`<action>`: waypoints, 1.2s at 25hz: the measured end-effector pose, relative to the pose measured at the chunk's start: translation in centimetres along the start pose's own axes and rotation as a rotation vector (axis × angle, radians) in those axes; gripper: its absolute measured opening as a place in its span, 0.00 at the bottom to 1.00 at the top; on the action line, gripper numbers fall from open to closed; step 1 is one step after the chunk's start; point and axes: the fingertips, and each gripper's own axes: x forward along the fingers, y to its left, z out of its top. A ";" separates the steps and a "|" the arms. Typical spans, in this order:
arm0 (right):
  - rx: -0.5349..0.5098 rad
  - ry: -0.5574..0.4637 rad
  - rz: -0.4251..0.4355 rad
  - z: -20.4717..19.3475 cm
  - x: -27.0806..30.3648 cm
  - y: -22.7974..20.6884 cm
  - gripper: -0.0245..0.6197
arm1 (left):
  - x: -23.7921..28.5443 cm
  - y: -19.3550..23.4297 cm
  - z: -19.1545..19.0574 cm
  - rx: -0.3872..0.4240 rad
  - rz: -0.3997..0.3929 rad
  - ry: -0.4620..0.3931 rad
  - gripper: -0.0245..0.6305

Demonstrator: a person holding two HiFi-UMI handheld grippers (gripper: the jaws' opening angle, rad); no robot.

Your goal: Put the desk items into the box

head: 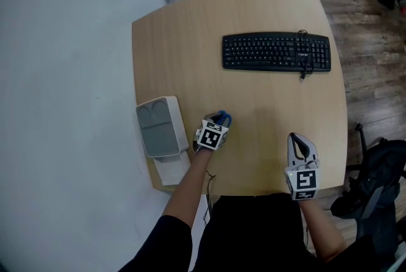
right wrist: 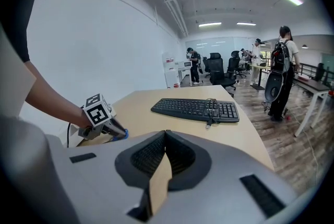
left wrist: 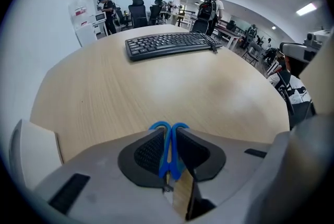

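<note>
My left gripper (head: 220,118) (left wrist: 168,139) hovers over the near left part of the wooden desk (head: 254,4), shut on a blue item with two looped handles (left wrist: 169,129), which looks like scissors. Only its blue tips (head: 223,116) show past the jaws in the head view. A grey and white box (head: 158,128) lies just left of that gripper at the desk's edge. My right gripper (head: 297,139) (right wrist: 166,135) is near the front edge on the right, its jaws together with nothing between them. In the right gripper view the left gripper (right wrist: 119,134) appears at the left.
A black keyboard (head: 276,52) (left wrist: 167,44) (right wrist: 195,109) with a coiled cable lies across the far right of the desk. A black backpack (head: 374,182) sits on the floor at the right. People and office chairs stand far behind the desk.
</note>
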 end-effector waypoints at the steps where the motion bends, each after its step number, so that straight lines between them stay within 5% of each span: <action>1: 0.006 -0.001 -0.013 -0.1 -0.4 -0.2 0.13 | -0.2 -0.1 0.0 0.000 0.003 -0.005 0.15; 15: -0.011 -0.119 -0.059 1.4 -5.9 4.9 0.13 | -12.1 -3.7 0.6 0.118 0.088 -0.270 0.15; 24: -0.031 -0.187 -0.056 2.3 -10.4 12.0 0.13 | -22.6 -4.4 -2.6 -0.213 0.020 -0.528 0.15; 30: -0.092 -0.219 -0.007 2.8 -11.7 18.7 0.13 | -29.6 -4.7 -5.0 -0.240 0.017 -0.667 0.15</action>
